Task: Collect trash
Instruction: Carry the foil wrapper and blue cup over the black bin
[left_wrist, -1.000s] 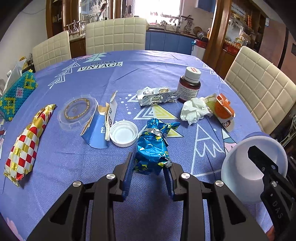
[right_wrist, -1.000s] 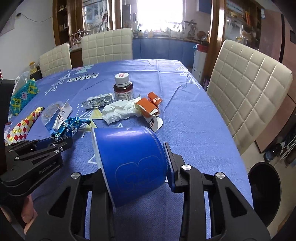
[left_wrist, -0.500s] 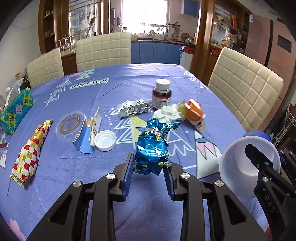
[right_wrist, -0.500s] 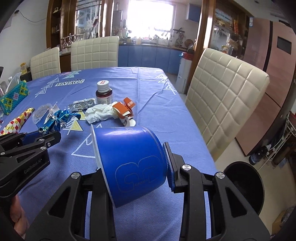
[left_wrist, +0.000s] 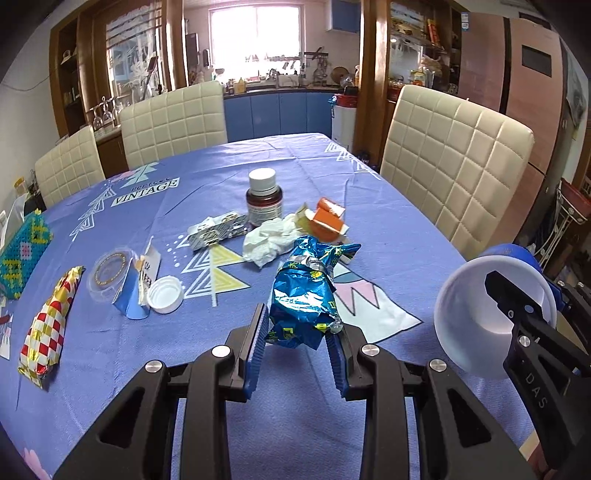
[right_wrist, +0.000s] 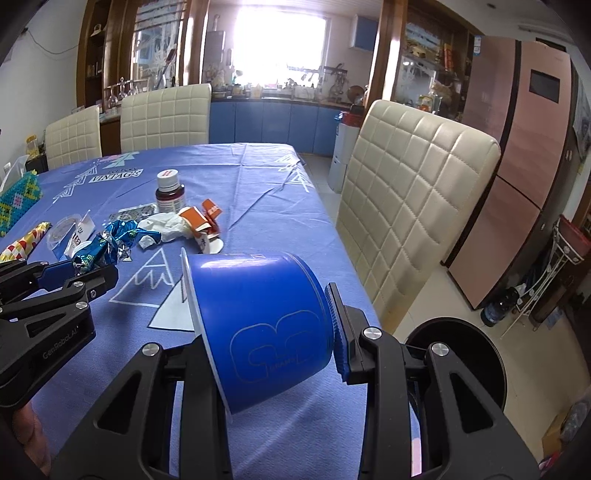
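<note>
My left gripper (left_wrist: 295, 332) is shut on a crumpled blue foil wrapper (left_wrist: 304, 299), held just above the blue tablecloth (left_wrist: 207, 369). My right gripper (right_wrist: 262, 317) is shut on a blue paper cup (right_wrist: 266, 325) lying on its side, white mouth to the left. In the left wrist view that cup (left_wrist: 476, 332) hangs past the table's right edge. In the right wrist view the left gripper (right_wrist: 74, 273) and the wrapper (right_wrist: 103, 251) are at the left. A round black trash bin (right_wrist: 461, 354) stands on the floor, lower right.
On the table lie a brown bottle (left_wrist: 264, 201), white tissue (left_wrist: 267, 243), orange carton (left_wrist: 327, 219), blister pack (left_wrist: 216, 232), white lid (left_wrist: 166, 295), torn blue carton (left_wrist: 135, 291), clear lid (left_wrist: 109, 273) and checkered wrapper (left_wrist: 48, 325). A cream chair (right_wrist: 410, 206) stands beside the bin.
Both grippers have drawn back from the trash pile toward the table's right edge, loads still held. The table items look smaller and farther, and more of the black bin shows.
</note>
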